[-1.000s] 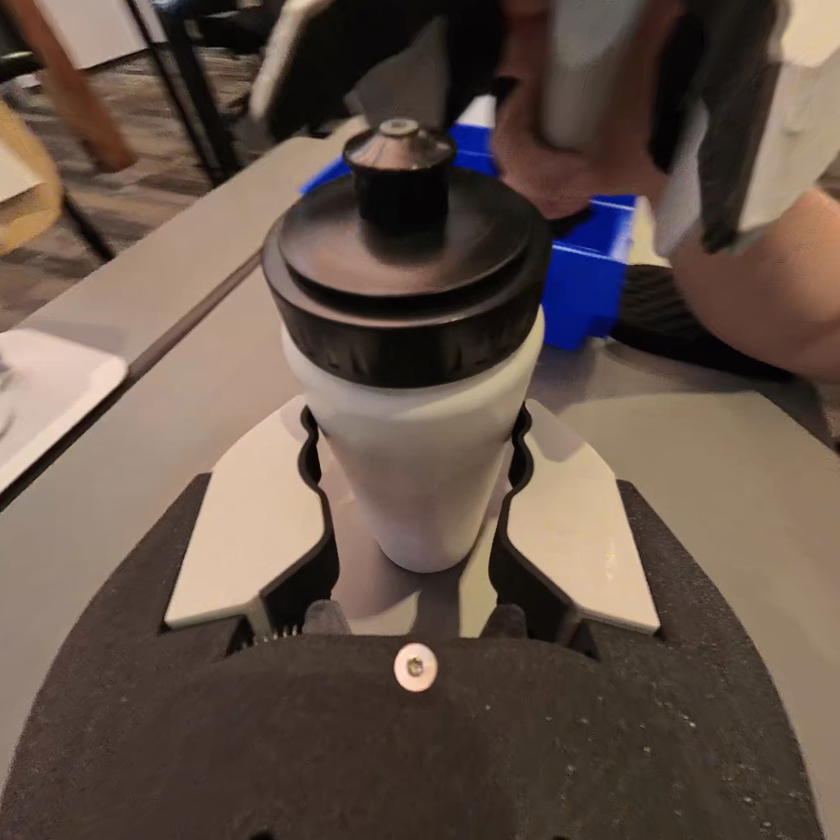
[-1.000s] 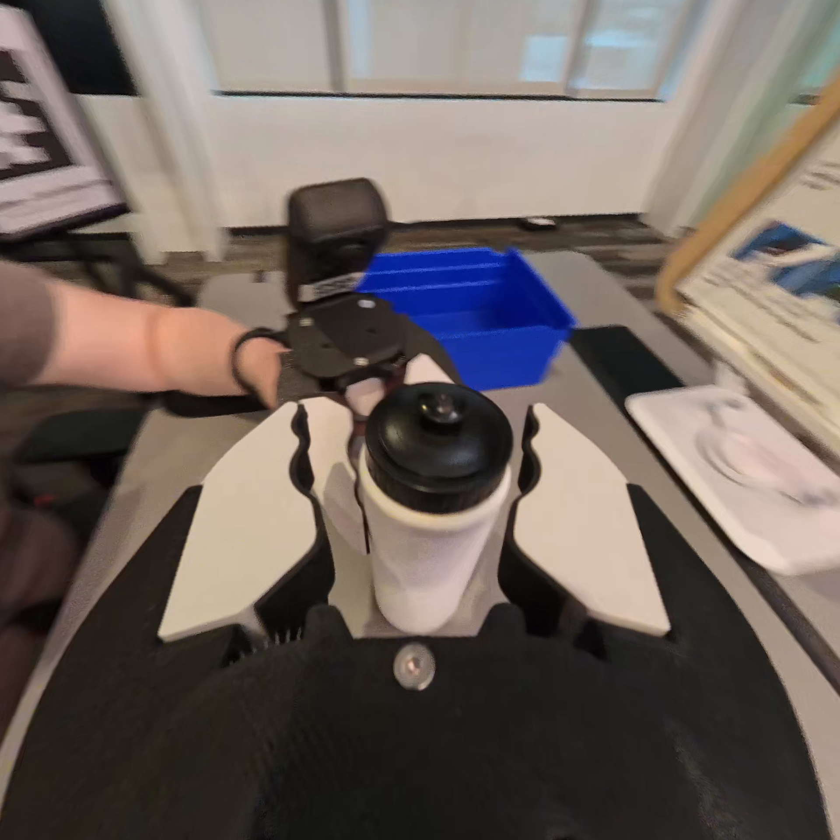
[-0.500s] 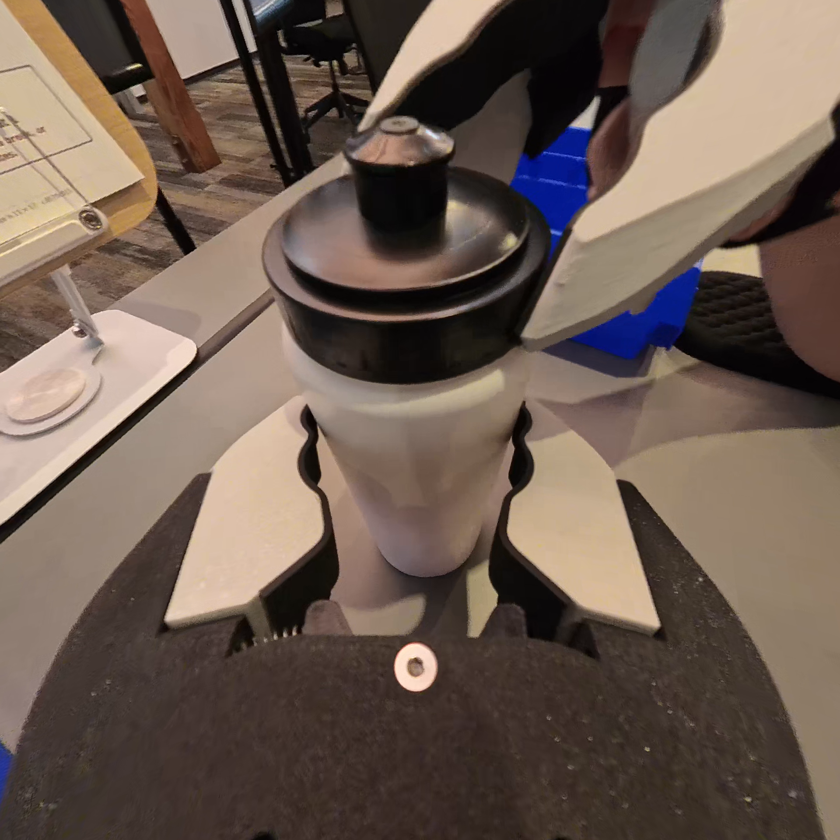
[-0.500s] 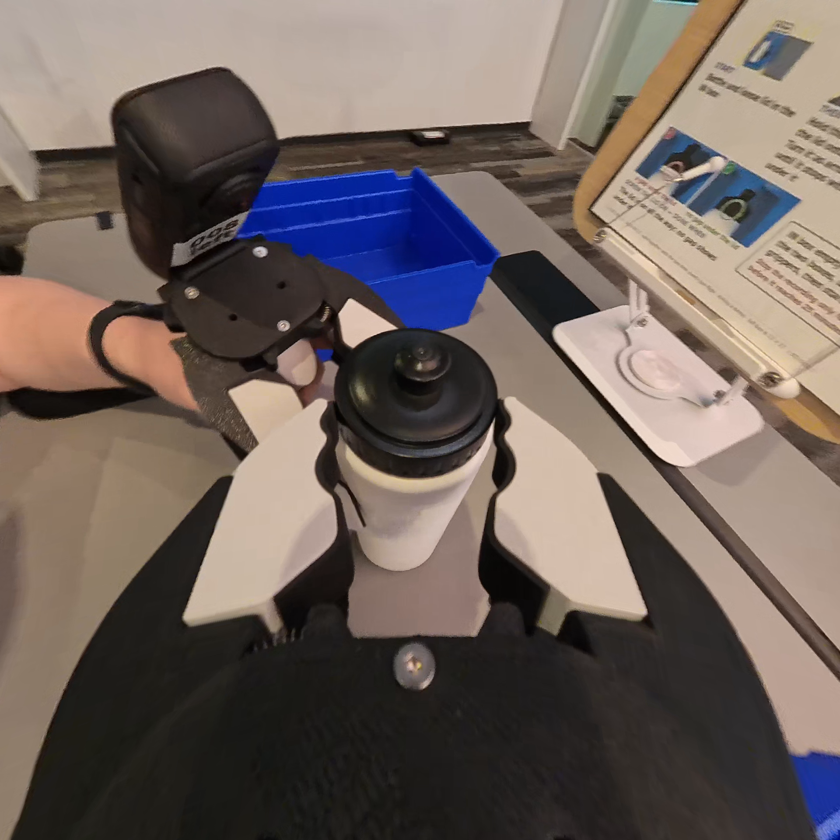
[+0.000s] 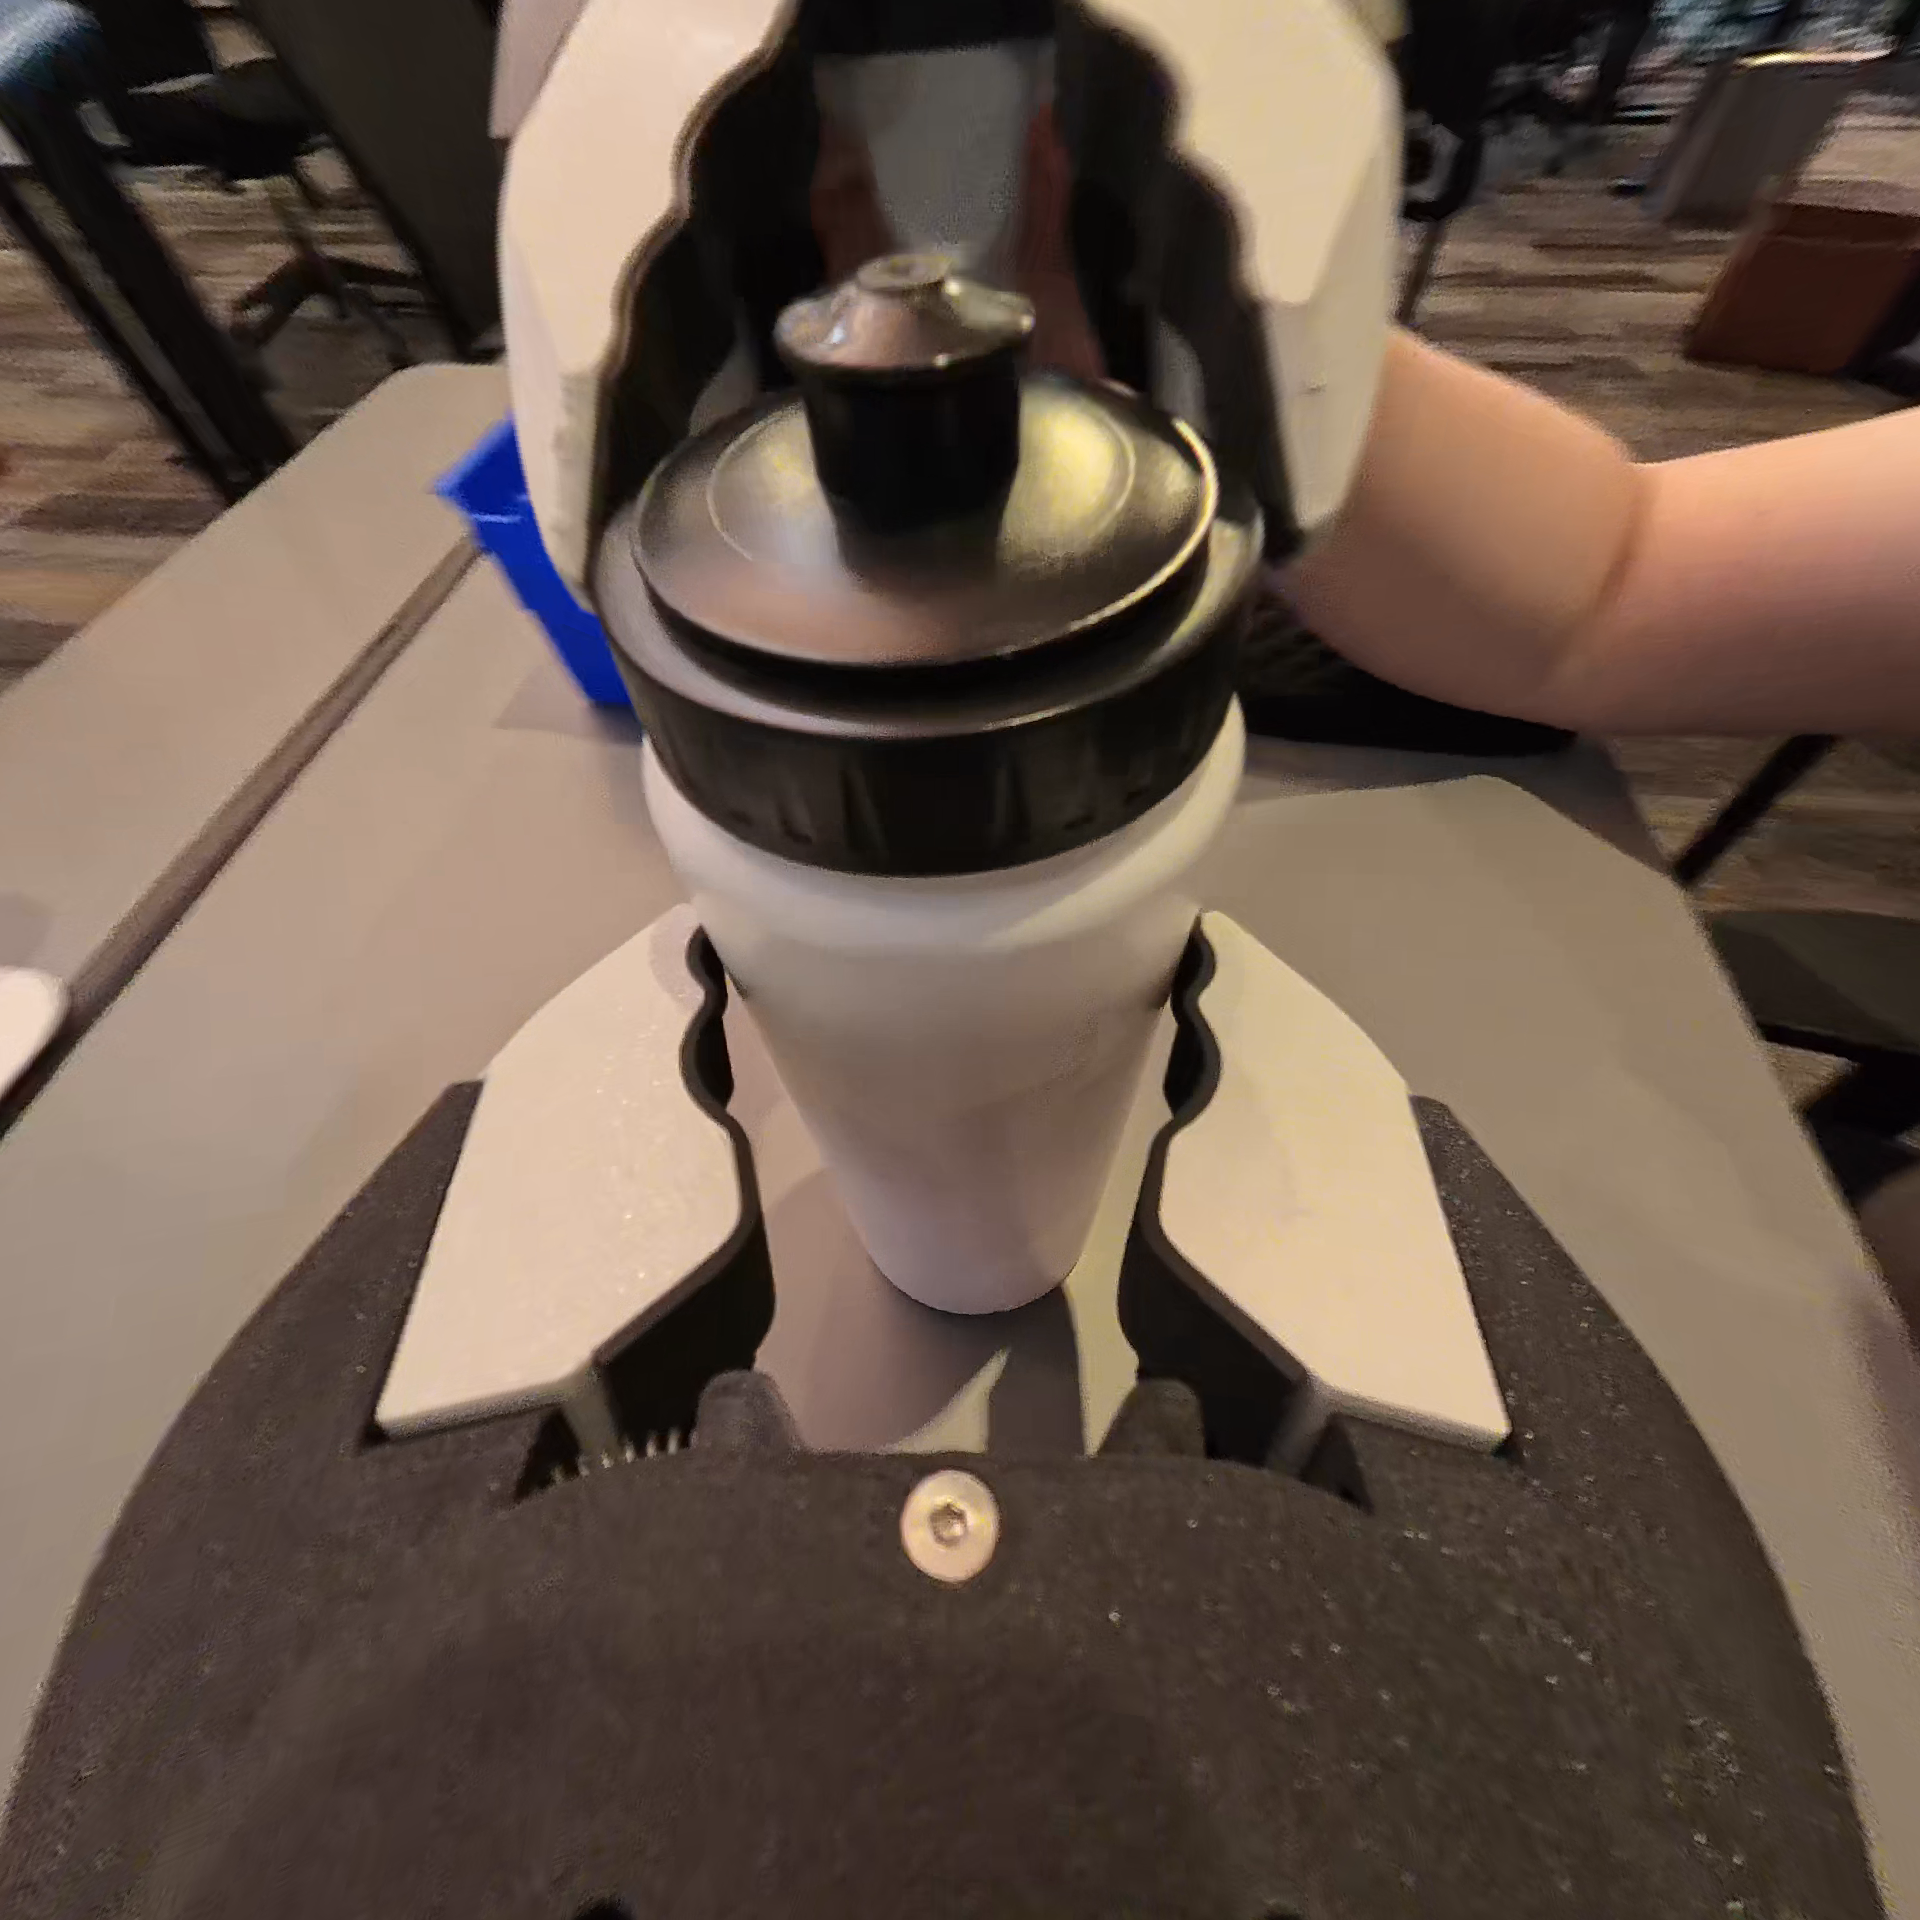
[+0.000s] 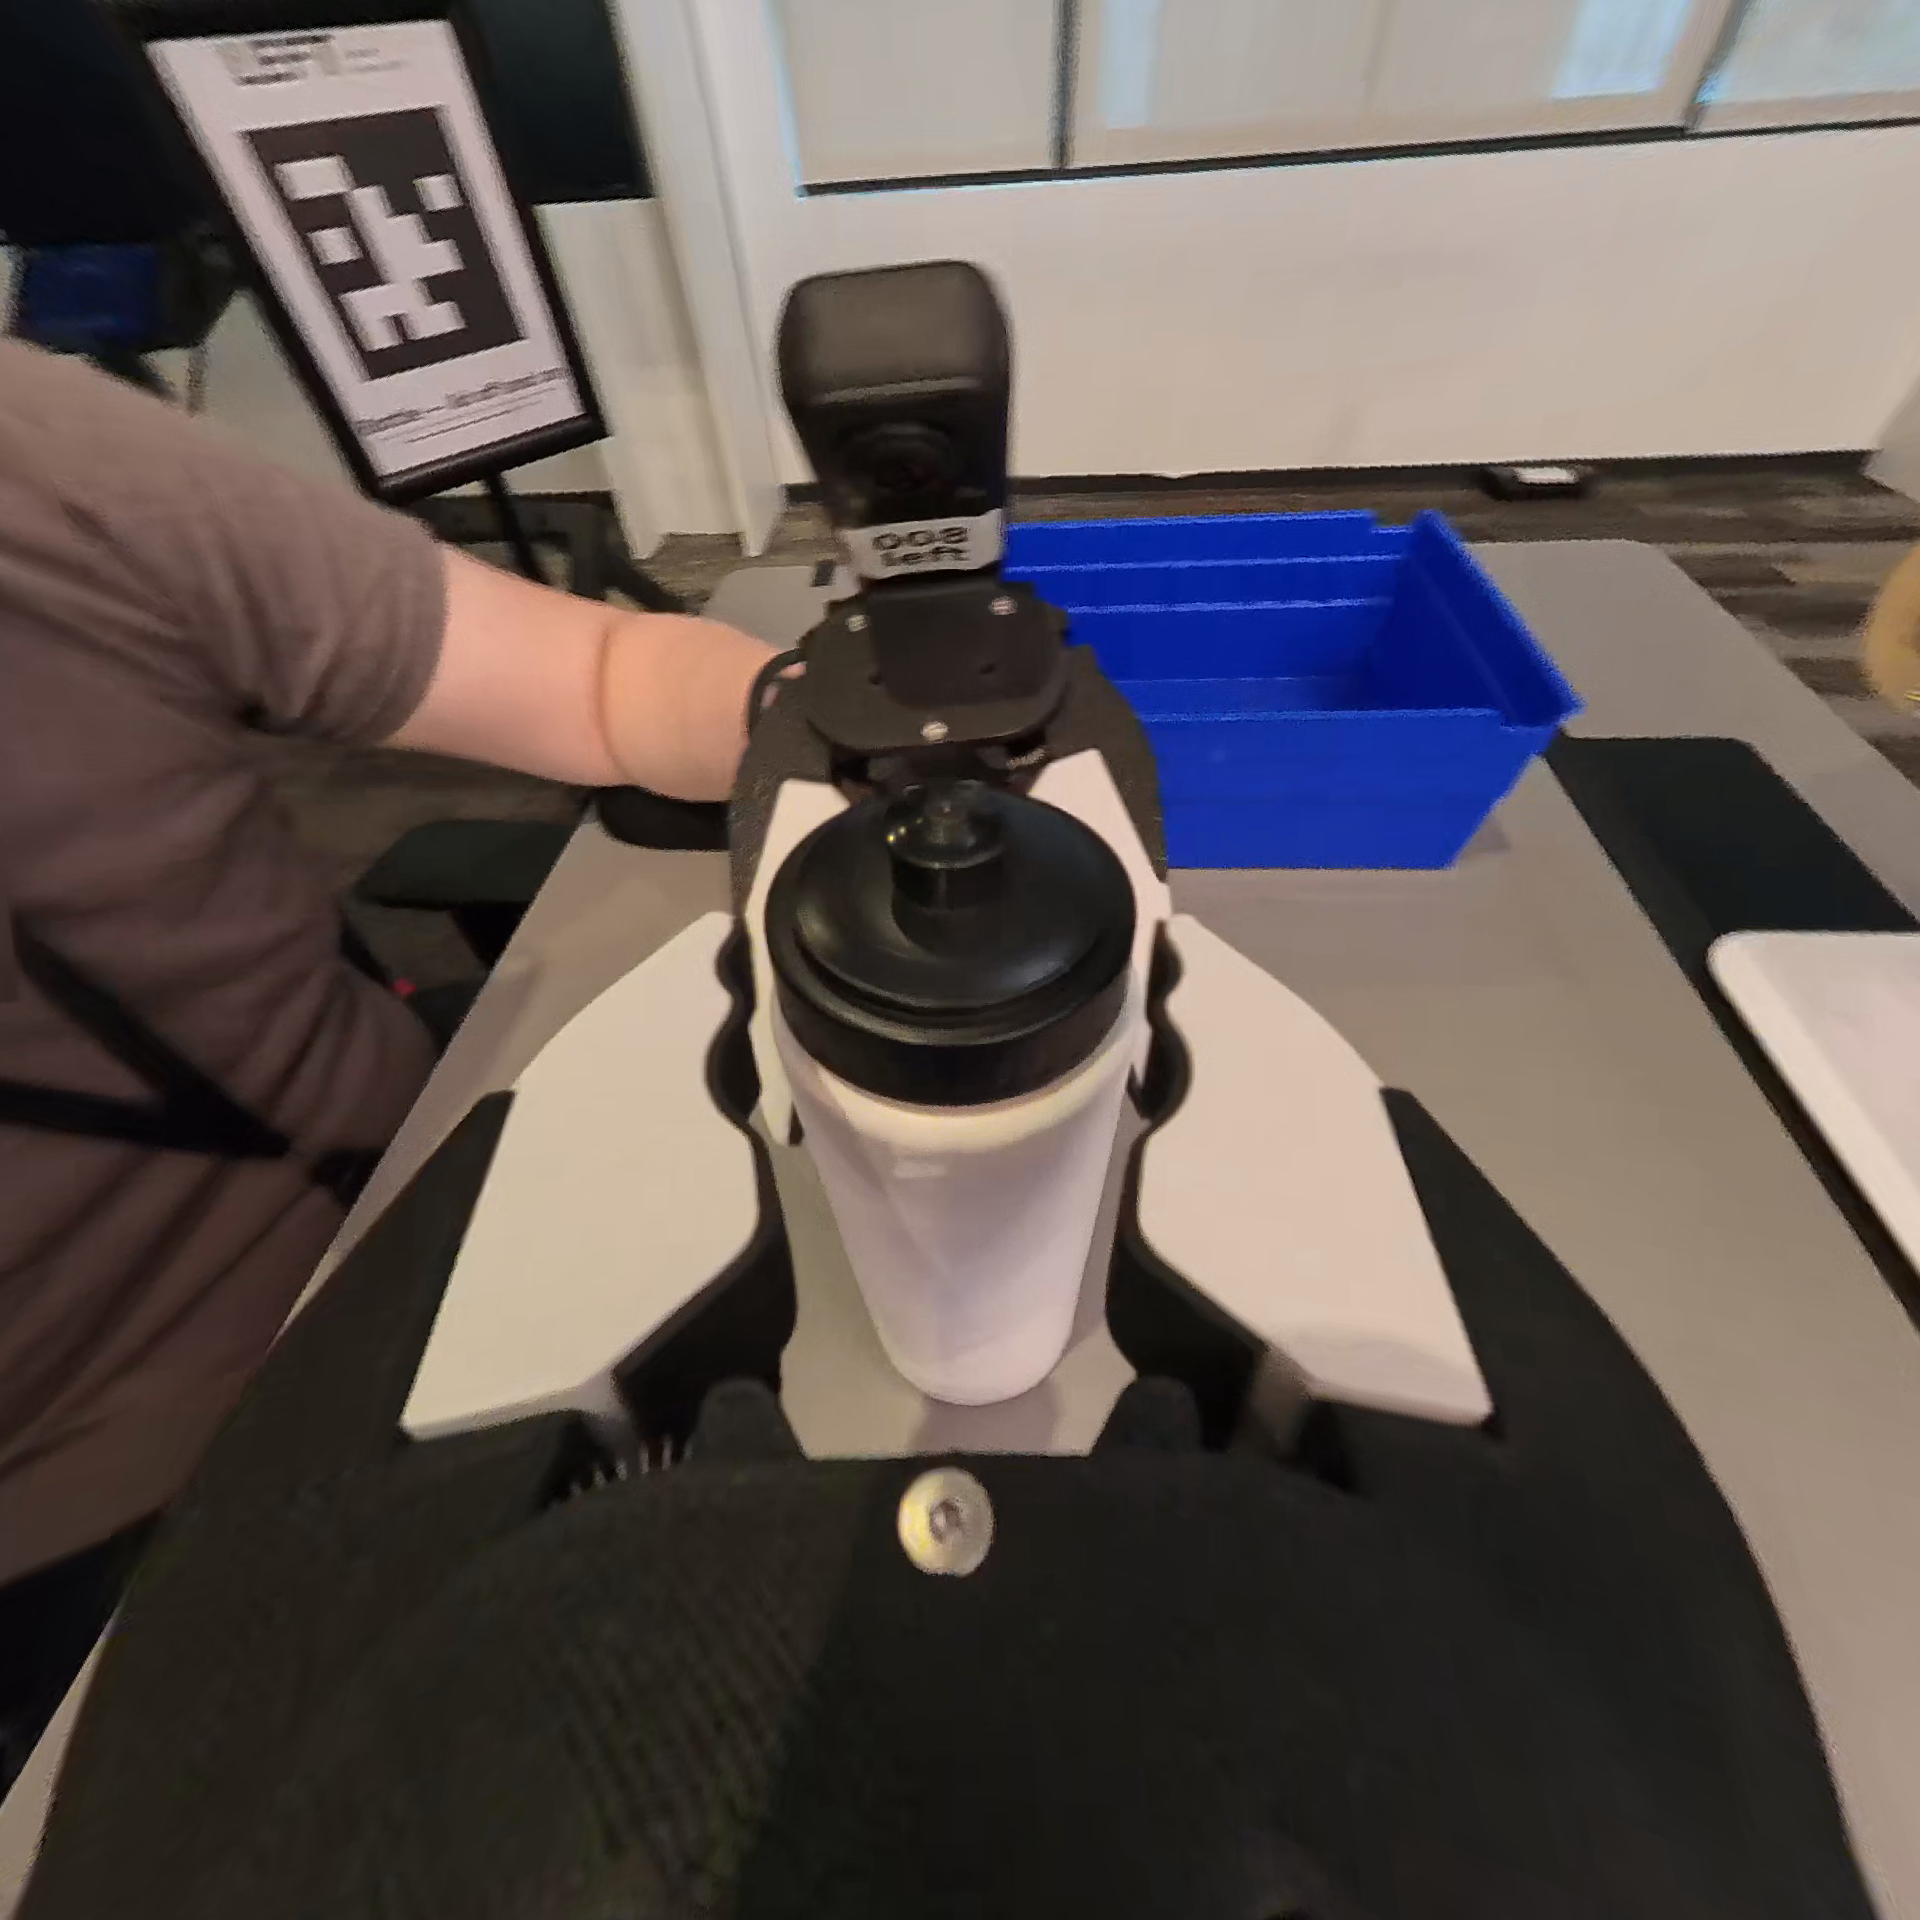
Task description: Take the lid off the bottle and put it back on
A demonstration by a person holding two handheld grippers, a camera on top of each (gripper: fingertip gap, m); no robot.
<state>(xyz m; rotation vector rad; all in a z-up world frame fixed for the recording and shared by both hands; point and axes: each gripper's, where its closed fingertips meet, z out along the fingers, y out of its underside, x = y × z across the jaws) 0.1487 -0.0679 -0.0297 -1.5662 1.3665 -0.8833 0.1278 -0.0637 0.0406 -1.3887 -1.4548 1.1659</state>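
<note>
Both tools [image 5: 951, 997] [image 6: 948, 1023] closed, facing

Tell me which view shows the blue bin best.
The right wrist view: the blue bin sits open on the table behind the bottle, its inside and front wall visible. The left wrist view shows only a blue corner beside the lid.

I see a white bottle [image 5: 940, 1039] with a black lid [image 5: 925, 665] on my grey table [image 5: 364, 935]. A blue bin [image 6: 1309, 717] sits behind, and a black-and-white checkered sign [image 6: 384, 249].
</note>
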